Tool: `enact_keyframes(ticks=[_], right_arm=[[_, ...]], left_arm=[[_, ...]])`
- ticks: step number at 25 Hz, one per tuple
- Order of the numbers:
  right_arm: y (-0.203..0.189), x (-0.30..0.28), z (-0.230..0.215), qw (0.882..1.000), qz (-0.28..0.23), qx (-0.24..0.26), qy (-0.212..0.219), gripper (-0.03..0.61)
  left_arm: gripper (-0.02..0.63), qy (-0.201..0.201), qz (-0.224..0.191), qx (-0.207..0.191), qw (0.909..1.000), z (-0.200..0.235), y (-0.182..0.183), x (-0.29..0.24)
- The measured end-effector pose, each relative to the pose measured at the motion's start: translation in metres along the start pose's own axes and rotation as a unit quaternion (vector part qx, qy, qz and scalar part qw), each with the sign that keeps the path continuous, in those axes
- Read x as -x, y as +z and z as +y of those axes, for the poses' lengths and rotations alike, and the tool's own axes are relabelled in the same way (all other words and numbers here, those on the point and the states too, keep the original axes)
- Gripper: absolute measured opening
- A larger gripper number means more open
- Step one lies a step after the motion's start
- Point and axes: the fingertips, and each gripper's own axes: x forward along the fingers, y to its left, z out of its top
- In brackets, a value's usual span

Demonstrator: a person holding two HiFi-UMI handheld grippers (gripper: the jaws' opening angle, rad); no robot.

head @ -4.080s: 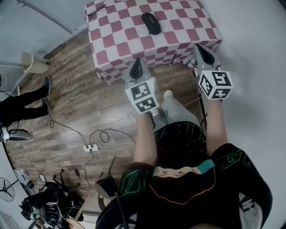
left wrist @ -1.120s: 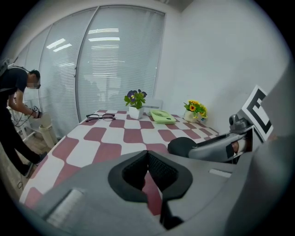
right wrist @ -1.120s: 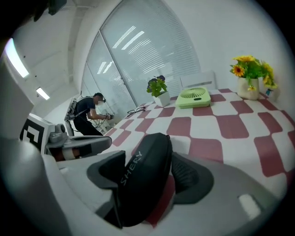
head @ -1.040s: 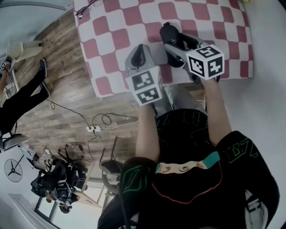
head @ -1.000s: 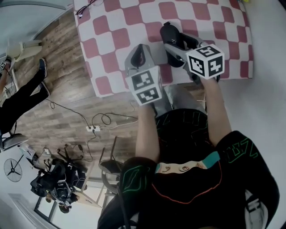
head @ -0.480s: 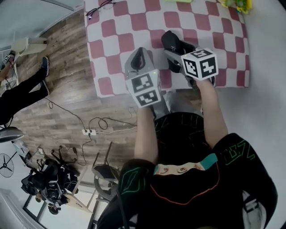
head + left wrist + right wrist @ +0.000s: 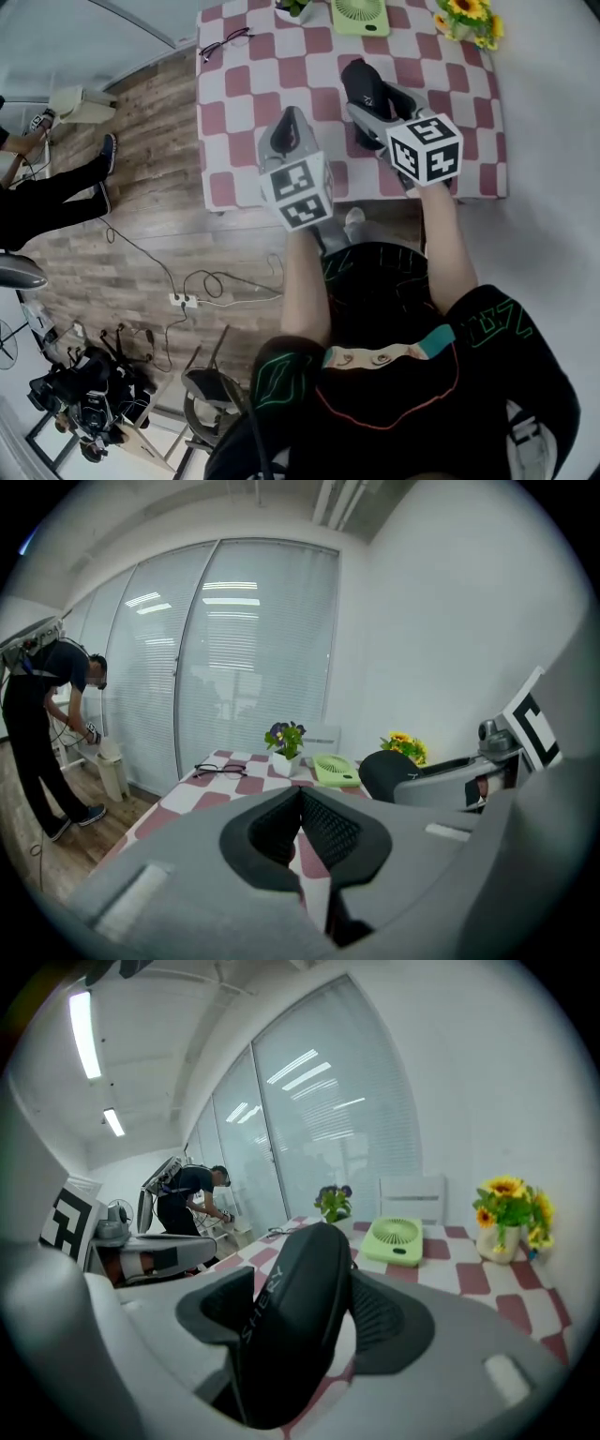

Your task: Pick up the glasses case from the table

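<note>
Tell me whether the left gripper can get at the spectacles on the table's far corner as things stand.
Probably yes: the left gripper is shut and empty, and the spectacles lie ahead across bare tablecloth with nothing between. Its fingers must open first.

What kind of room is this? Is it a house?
Probably an office or lab, not a house: tall glass walls with blinds, long ceiling lights, and cables and gear on the wood floor.

Black glasses case; red-white checked tablecloth; green fan; yellow sunflowers; brown wood-grain floor.
</note>
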Motion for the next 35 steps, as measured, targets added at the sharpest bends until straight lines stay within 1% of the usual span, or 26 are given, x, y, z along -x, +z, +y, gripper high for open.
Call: enact_keyframes(ticks=[5,8,11,16,21,26,35], right_arm=[[0.038,0.032,-0.018,0.998,-0.056,0.034,-0.021,0.321],[0.066,0.049,-0.030,0.994,-0.091,0.054,-0.036,0.321],[0.086,0.070,-0.041,0.990,-0.119,0.064,-0.050,0.320],[0.125,0.096,-0.061,0.979,-0.172,0.078,-0.071,0.316],[0.152,0.122,-0.069,0.968,-0.219,0.087,-0.086,0.298],[0.166,0.133,-0.065,0.965,-0.230,0.099,-0.083,0.291],[0.169,0.133,-0.072,0.962,-0.237,0.105,-0.089,0.290]], left_arm=[[0.009,-0.012,-0.032,-0.014,0.9993,-0.026,0.032,0.000],[0.009,-0.018,-0.063,-0.026,0.9975,-0.037,0.061,-0.004],[0.009,-0.025,-0.083,-0.037,0.9956,-0.052,0.085,-0.003],[0.009,-0.034,-0.120,-0.056,0.9906,-0.069,0.127,-0.008],[0.009,-0.041,-0.148,-0.080,0.9850,-0.083,0.157,-0.001],[0.009,-0.044,-0.158,-0.086,0.9827,-0.089,0.172,0.004],[0.009,-0.048,-0.156,-0.089,0.9825,-0.093,0.173,-0.003]])
